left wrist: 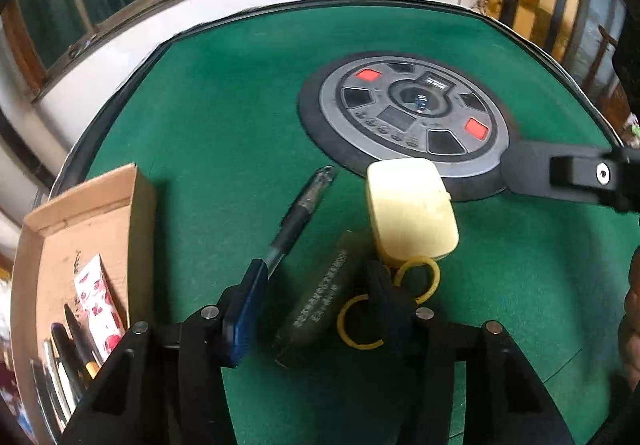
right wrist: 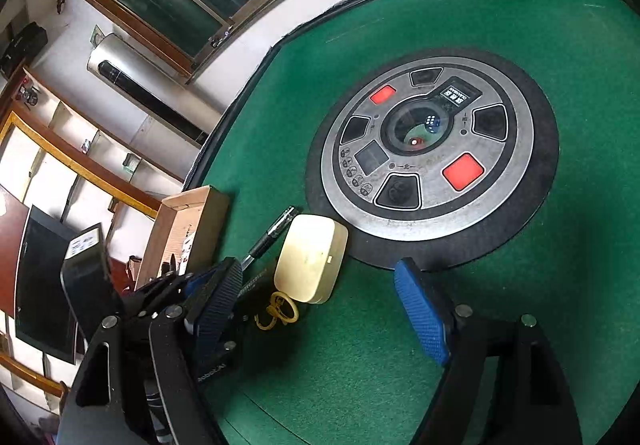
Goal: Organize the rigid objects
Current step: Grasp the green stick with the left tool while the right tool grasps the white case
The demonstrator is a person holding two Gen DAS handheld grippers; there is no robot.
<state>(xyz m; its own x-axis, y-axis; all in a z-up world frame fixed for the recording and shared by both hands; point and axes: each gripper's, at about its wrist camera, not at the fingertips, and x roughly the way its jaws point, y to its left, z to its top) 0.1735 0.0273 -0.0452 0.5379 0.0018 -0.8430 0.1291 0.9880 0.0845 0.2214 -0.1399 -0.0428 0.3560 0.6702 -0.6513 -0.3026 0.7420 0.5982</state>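
Left gripper (left wrist: 316, 309), spread wide, straddling dark olive rectangular bar (left wrist: 316, 305) on green felt table (left wrist: 224, 117), apparently not yet touching; yellow-handled scissors (left wrist: 416, 277) just beside; cream plastic case (left wrist: 412, 209), black pen (left wrist: 296, 217), cardboard box (left wrist: 136, 221) beyond; right gripper (right wrist: 320, 309) unclenched, empty

You have a cream rounded case (left wrist: 412, 209) lying flat on the green felt, its far end over the dark ring around the centre dial. A dark olive bar (left wrist: 316, 303) with pale lettering lies tilted beside its near end, and yellow rings (left wrist: 418, 277) lie at that end. A black pen (left wrist: 298, 217) lies diagonally to their left. Left again sits your open cardboard box (left wrist: 80, 229), holding pens and a red-patterned tube (left wrist: 100, 305).
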